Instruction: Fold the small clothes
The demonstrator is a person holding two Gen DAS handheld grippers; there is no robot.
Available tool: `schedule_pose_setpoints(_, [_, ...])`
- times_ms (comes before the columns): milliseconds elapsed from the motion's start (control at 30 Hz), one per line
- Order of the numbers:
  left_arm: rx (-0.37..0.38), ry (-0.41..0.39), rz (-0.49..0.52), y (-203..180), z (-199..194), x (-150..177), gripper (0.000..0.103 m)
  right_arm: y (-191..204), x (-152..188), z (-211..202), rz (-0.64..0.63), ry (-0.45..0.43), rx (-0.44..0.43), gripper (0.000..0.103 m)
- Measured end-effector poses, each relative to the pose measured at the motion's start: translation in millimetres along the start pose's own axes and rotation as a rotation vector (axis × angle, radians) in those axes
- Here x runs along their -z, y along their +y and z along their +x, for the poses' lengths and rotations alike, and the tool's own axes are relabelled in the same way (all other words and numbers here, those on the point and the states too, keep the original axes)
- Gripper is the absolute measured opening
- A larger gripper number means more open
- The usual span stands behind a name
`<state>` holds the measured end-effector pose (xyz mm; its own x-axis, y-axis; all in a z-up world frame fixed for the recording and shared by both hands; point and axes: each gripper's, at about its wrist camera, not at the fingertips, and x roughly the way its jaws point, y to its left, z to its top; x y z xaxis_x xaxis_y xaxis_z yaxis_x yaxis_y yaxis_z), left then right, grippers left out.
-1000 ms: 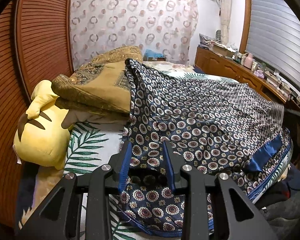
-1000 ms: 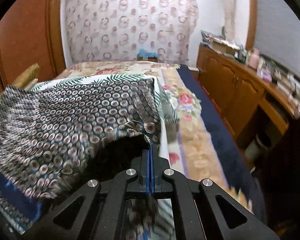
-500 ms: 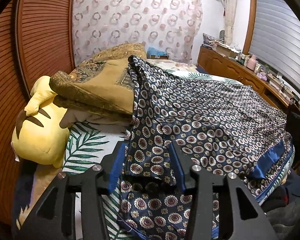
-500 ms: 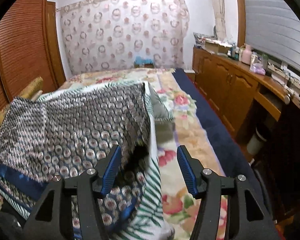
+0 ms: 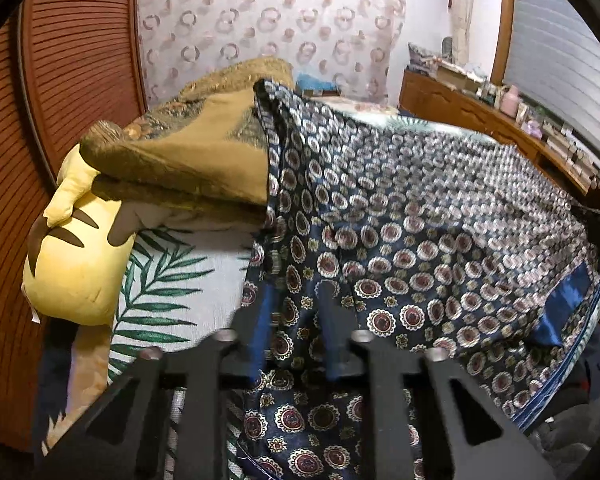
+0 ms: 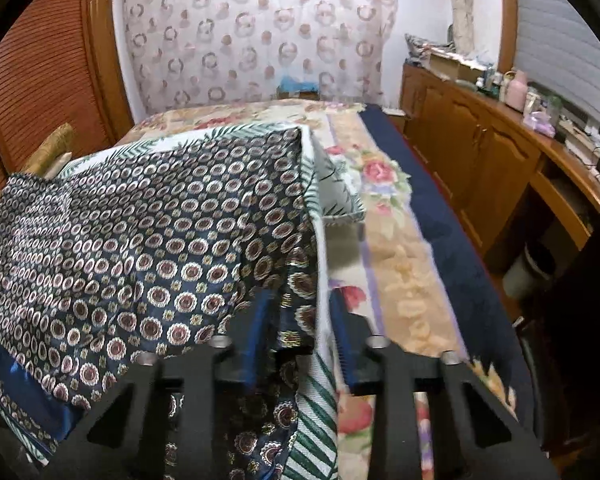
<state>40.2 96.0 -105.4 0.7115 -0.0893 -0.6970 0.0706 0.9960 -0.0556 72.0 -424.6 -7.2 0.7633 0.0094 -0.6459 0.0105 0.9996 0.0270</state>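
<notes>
Left wrist view showed the left gripper (image 5: 296,320) closing, jaws apart, around the near hem of the patterned navy garment (image 5: 420,232) spread across the bed (image 5: 168,280). The right gripper (image 6: 300,324) was closing too, its pads not yet pressing the garment's right edge between them.

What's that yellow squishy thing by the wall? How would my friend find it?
Look along the brown slatted wall at the left edge of the bed. The yellow plush toy sits there on the palm-leaf sheet, tucked under the corner of the folded gold blanket. It is the only plain bright yellow thing, with dark brown stripes.
</notes>
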Motion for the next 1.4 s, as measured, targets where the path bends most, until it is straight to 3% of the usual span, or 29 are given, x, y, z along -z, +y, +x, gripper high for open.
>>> schedule_pose_setpoints(67, [0.008,0.002,0.000,1,0,1,0.003,-1,2,-1,-0.006,-0.003,-0.037,0.004])
schedule_pose_setpoints(367, [0.004,-0.046,-0.025,12,-28,4,0.002,-13,25,-46,0.026,-0.076,-0.091,0.001])
schedule_pose_setpoints(667, [-0.024,-0.025,-0.029,14,-30,8,0.002,-16,40,-54,0.014,-0.042,-0.062,0.001])
schedule_pose_setpoints(733, [-0.009,-0.030,-0.036,14,-30,6,0.005,-13,36,-57,0.007,-0.049,-0.041,0.005])
schedule_pose_setpoints(833, [0.005,-0.053,-0.040,15,-33,4,0.025,-3,28,-63,-0.002,-0.077,0.001,0.010])
schedule_pose_setpoints(867, [0.009,-0.060,-0.039,15,-33,4,0.032,1,26,-65,-0.008,-0.090,0.010,0.017])
schedule_pose_setpoints(1000, [0.022,-0.077,-0.036,11,-36,1,0.057,19,23,-76,-0.043,-0.142,0.016,0.066])
schedule_pose_setpoints(1067, [0.017,-0.069,-0.029,10,-34,1,0.064,28,19,-74,-0.050,-0.147,-0.011,0.067])
schedule_pose_setpoints(1400, [-0.039,-0.027,-0.047,16,-24,10,0.065,92,19,-28,-0.151,-0.047,-0.119,0.068])
